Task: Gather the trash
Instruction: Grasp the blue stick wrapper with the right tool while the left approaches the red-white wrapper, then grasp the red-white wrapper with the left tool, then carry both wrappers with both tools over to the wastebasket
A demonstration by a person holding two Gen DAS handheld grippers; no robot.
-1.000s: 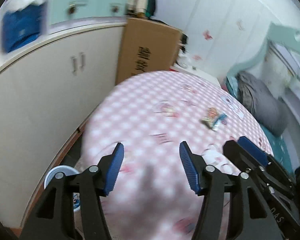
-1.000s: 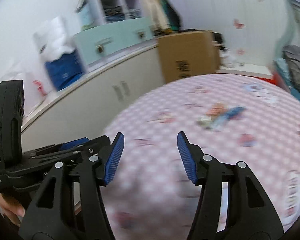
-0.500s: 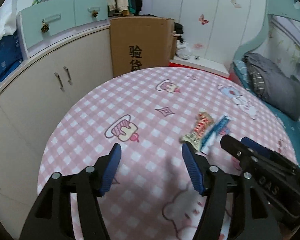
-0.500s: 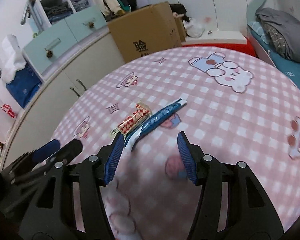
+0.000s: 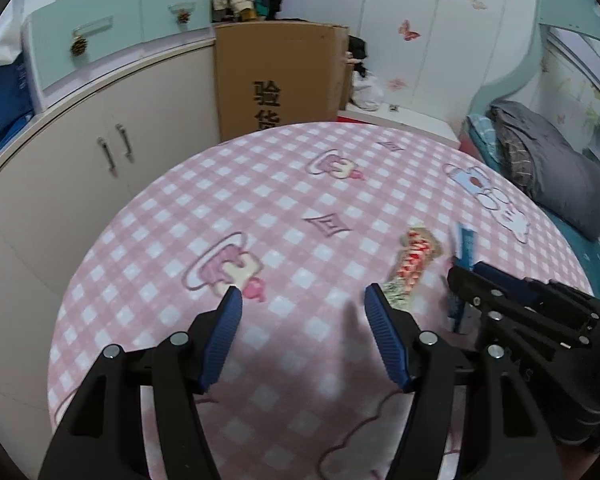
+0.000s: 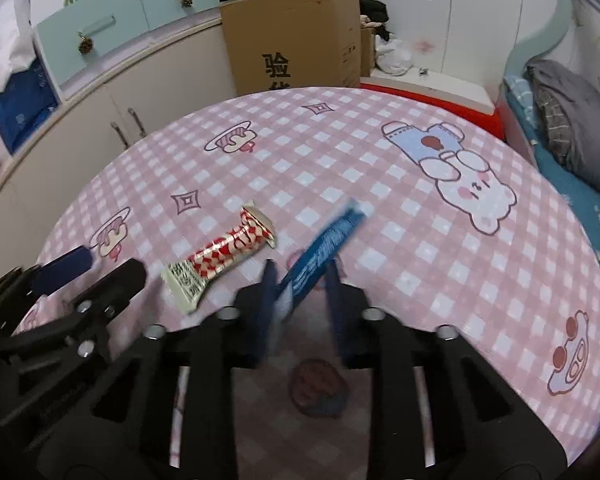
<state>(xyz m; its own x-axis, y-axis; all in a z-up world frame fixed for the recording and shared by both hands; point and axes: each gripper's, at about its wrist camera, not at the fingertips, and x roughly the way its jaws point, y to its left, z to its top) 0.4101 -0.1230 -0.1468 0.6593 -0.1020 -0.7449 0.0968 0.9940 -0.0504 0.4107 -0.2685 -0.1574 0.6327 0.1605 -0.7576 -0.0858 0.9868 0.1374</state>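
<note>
Right gripper: black frame, blue ribbed pads. Jaws have just been closing and are now narrow, with the near end of the blue foil wrapper between them. The frame is motion-blurred, so I cannot tell if the pads actually press on the wrapper. The wrapper's far end tilts up and away toward the bear print, off the cloth or close to it.

Left gripper: same build, jaws wide apart, nothing between them. It hovers over the pink-and-white checked tablecloth, pointing down at an angle. Its right pad tip sits just beside the near end of the red-and-white checked snack wrapper.

In the right wrist view that red-and-white wrapper lies flat on the cloth, white barcode end nearest, just left of the blue one. The two are close together but apart.

Each gripper shows at the edge of the other's view, side by side over the near half of the round table.

Farther out, the cloth carries cartoon prints, including a white bear with a blue bottle.

Beyond the table:
- brown cardboard box with black characters
- beige curved cabinet with two metal handles, mint drawers above it
- on the right, a bed with a grey folded blanket
</note>
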